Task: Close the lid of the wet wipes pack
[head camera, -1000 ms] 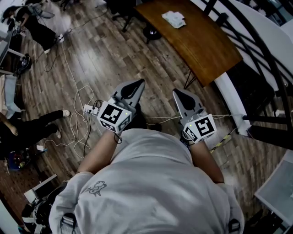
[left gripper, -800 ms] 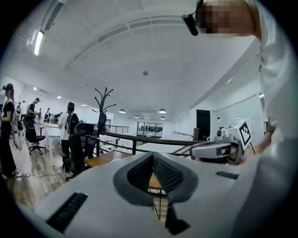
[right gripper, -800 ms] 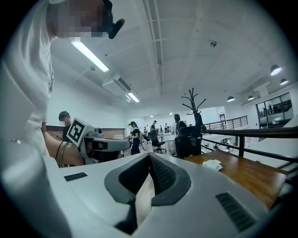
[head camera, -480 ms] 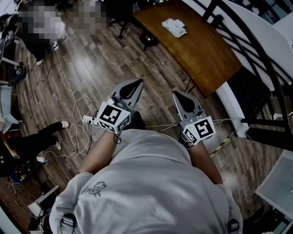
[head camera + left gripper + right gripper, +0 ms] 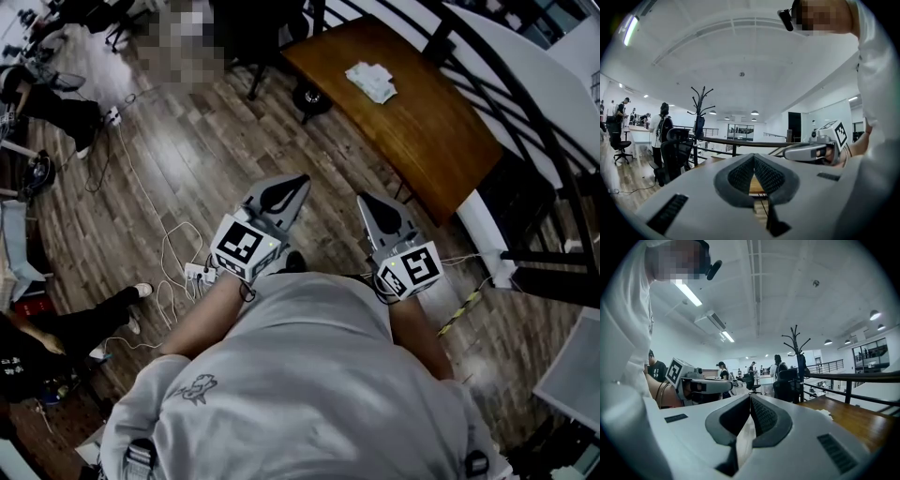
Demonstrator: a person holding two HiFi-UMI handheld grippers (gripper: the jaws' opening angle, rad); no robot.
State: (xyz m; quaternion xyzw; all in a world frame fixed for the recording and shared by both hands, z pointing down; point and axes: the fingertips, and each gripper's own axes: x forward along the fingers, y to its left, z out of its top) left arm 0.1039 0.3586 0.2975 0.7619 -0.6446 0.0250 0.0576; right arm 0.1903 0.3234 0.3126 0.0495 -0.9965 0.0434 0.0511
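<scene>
Plainly shut at the left gripper point(image 5: 753, 156): jaws closed tip to tip, nothing caught between. Same at the right gripper point(image 5: 750, 397), pressed together at the tips and empty. Held side by side but apart in front of the person's pale shirt point(image 5: 300, 375), both aimed away from the body and roughly level, above the wooden floor point(image 5: 216, 141).

Ahead and to the right of both, well apart from them, a brown wooden table point(image 5: 422, 122). On its far part, the wet wipes pack point(image 5: 370, 81), pale and flat, touched by neither gripper. Too small in the head view to tell how its lid stands.

On the floor left of the grippers, white cables point(image 5: 169, 239) and a power strip point(image 5: 200, 274). Farther off in the gripper views, a dark coat stand point(image 5: 700, 108), and a dark railing point(image 5: 853, 377) behind the table.
</scene>
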